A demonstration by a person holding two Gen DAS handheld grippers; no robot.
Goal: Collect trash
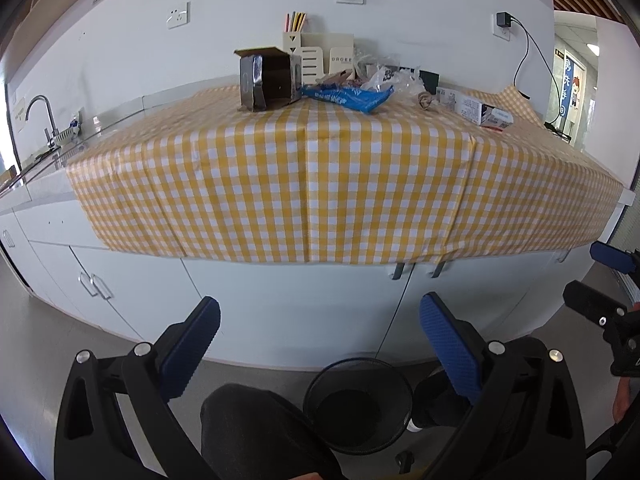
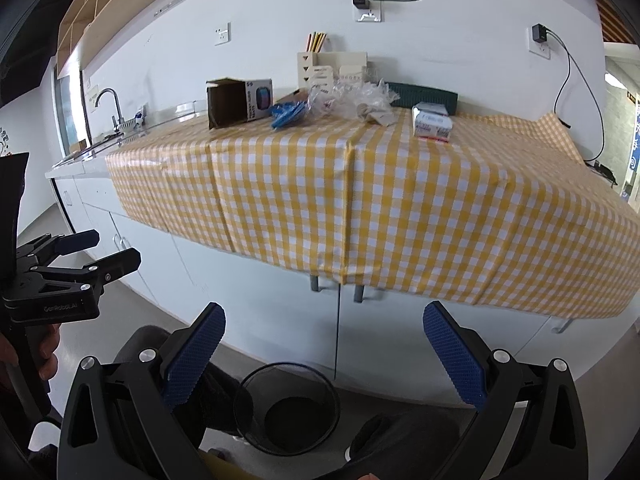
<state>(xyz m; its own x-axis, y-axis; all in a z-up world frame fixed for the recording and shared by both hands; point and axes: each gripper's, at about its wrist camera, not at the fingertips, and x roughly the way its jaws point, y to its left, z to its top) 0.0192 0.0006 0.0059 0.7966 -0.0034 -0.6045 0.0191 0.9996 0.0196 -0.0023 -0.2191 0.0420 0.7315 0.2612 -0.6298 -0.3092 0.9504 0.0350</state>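
Note:
Trash lies at the back of a counter under a yellow checked cloth (image 1: pixel 320 168) (image 2: pixel 400 200): an open cardboard box (image 1: pixel 269 78) (image 2: pixel 236 103) on its side, a blue wrapper (image 1: pixel 352 98) (image 2: pixel 287 114), crumpled clear plastic (image 1: pixel 394 78) (image 2: pixel 360 94), a crumpled brown paper (image 1: pixel 425 100) (image 2: pixel 376 114) and a white carton (image 1: pixel 474 108) (image 2: pixel 433 122). A black mesh bin (image 1: pixel 357 404) (image 2: pixel 286 408) stands on the floor below. My left gripper (image 1: pixel 320 316) (image 2: pixel 96 248) is open and holds nothing. My right gripper (image 2: pixel 324 320) (image 1: pixel 596 268) is open too, well short of the counter.
A sink with a tap (image 1: pixel 40 114) (image 2: pixel 110 106) sits at the counter's left end. A cream desk organiser with pencils (image 1: pixel 316 50) (image 2: pixel 332 66) stands against the wall. White cabinet doors (image 1: pixel 280 300) front the counter. The person's dark trouser legs (image 1: pixel 256 428) flank the bin.

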